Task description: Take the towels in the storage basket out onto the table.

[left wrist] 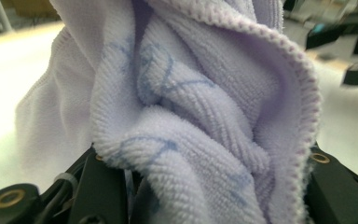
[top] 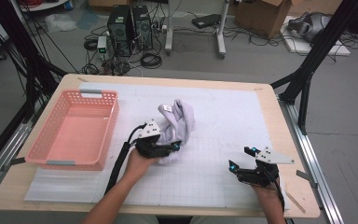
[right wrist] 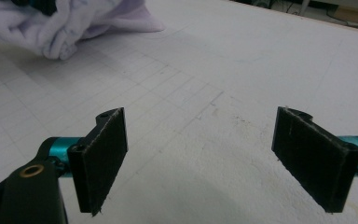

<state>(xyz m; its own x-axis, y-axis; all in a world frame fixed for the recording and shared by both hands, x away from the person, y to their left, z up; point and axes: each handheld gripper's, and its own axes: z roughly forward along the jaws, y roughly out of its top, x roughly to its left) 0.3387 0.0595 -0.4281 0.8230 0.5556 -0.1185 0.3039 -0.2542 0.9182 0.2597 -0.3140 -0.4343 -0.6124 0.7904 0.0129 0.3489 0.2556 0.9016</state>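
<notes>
The towel [top: 177,125] lies bunched just right of the basket [top: 74,128], gripped by the left tongs [top: 173,147]. The right tongs [top: 240,157], spread wide and empty, are best brought to a free edge before spreading.

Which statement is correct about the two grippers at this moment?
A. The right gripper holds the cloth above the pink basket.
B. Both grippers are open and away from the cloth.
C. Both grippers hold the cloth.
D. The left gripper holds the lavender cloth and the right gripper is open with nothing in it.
D: the left gripper is closed on the lavender cloth, while the right gripper has its jaws wide apart over the bare mat.
</notes>
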